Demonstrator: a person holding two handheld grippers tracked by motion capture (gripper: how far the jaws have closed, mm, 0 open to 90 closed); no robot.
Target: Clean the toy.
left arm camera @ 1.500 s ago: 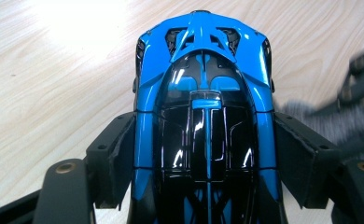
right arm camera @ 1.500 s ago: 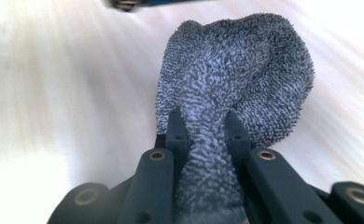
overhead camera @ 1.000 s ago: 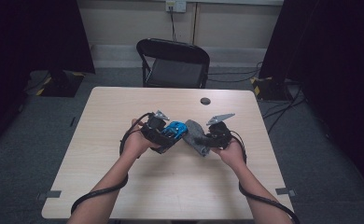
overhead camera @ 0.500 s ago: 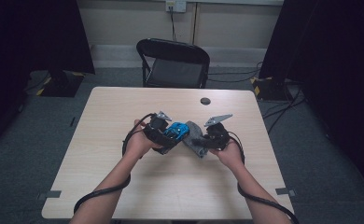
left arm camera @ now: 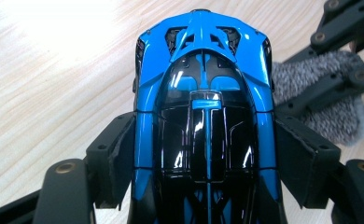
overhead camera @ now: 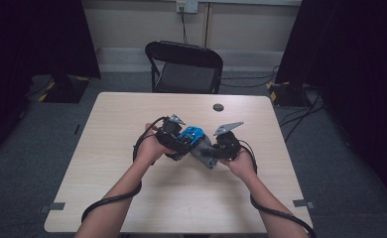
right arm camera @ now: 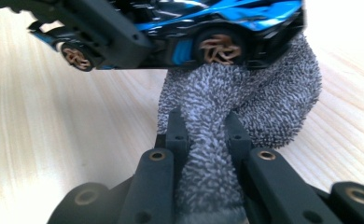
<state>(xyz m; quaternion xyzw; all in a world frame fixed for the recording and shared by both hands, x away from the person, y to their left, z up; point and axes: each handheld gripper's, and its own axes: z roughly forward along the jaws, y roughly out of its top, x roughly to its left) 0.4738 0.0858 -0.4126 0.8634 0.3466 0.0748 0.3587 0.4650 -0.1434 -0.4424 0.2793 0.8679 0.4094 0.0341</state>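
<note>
A glossy blue and black toy car (left arm camera: 203, 107) sits between the jaws of my left gripper (left arm camera: 206, 158), which press on both its flanks. In the high view the toy car (overhead camera: 190, 134) is held over the middle of the table by that left gripper (overhead camera: 180, 143). My right gripper (right arm camera: 207, 140) is shut on a grey fuzzy cloth (right arm camera: 245, 98). The cloth lies against the car's side by a bronze wheel (right arm camera: 216, 48). From above, the right gripper (overhead camera: 220, 148) and the grey cloth (overhead camera: 205, 152) sit just right of the car.
The wooden table (overhead camera: 132, 198) has a small black round object (overhead camera: 218, 107) near its far edge. A black folding chair (overhead camera: 184, 67) stands behind the table. Cables trail from both grippers along the forearms toward the near edge.
Both hands with car and cloth stay at the table's middle; the cloth has shifted slightly against the car.
</note>
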